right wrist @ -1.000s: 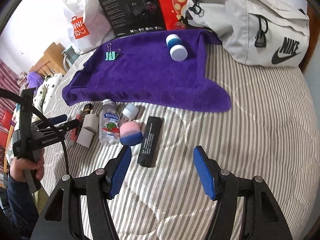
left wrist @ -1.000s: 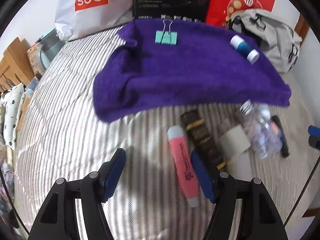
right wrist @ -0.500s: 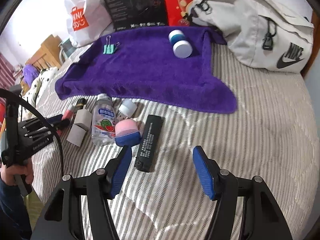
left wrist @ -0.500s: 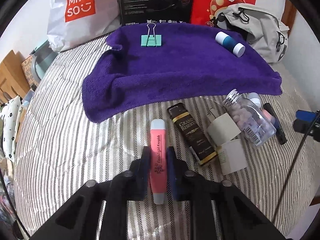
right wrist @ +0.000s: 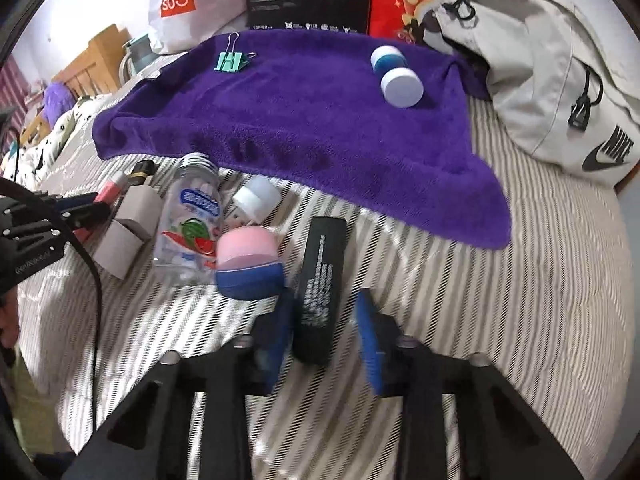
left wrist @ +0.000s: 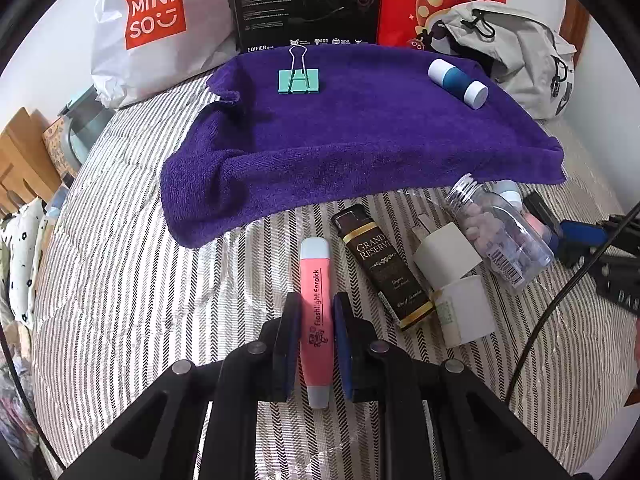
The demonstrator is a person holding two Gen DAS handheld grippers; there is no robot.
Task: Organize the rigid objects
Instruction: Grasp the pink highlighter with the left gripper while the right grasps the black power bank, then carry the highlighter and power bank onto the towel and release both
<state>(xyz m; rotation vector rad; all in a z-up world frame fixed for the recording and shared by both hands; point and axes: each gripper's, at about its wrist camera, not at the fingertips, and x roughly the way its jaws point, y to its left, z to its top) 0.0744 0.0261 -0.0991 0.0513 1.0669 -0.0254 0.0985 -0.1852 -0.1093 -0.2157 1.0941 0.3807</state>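
My left gripper (left wrist: 316,312) is shut on a pink highlighter-shaped pen (left wrist: 316,272) that lies lengthwise on the striped bedcover. My right gripper (right wrist: 324,328) is open and straddles the near end of a black rectangular bar (right wrist: 323,276); the left finger is close against it and a gap shows at the right finger. Behind lies a purple towel (left wrist: 360,140) carrying a green binder clip (left wrist: 299,80) and a blue-and-white bottle (left wrist: 458,82). A pink-and-blue capsule (right wrist: 248,260) sits just left of the bar.
A black "Grand Reserve" box (left wrist: 384,268), two small cardboard boxes (left wrist: 446,254), a clear candy bottle (right wrist: 192,216) and a small white-capped bottle (right wrist: 258,198) crowd the bedcover between the grippers. A grey Nike bag (right wrist: 540,80), cartons and a Miniso bag (left wrist: 156,28) line the back.
The left gripper went from open to shut on the pink pen and still holds it. The right gripper moved forward over the black bar and its fingers narrowed.
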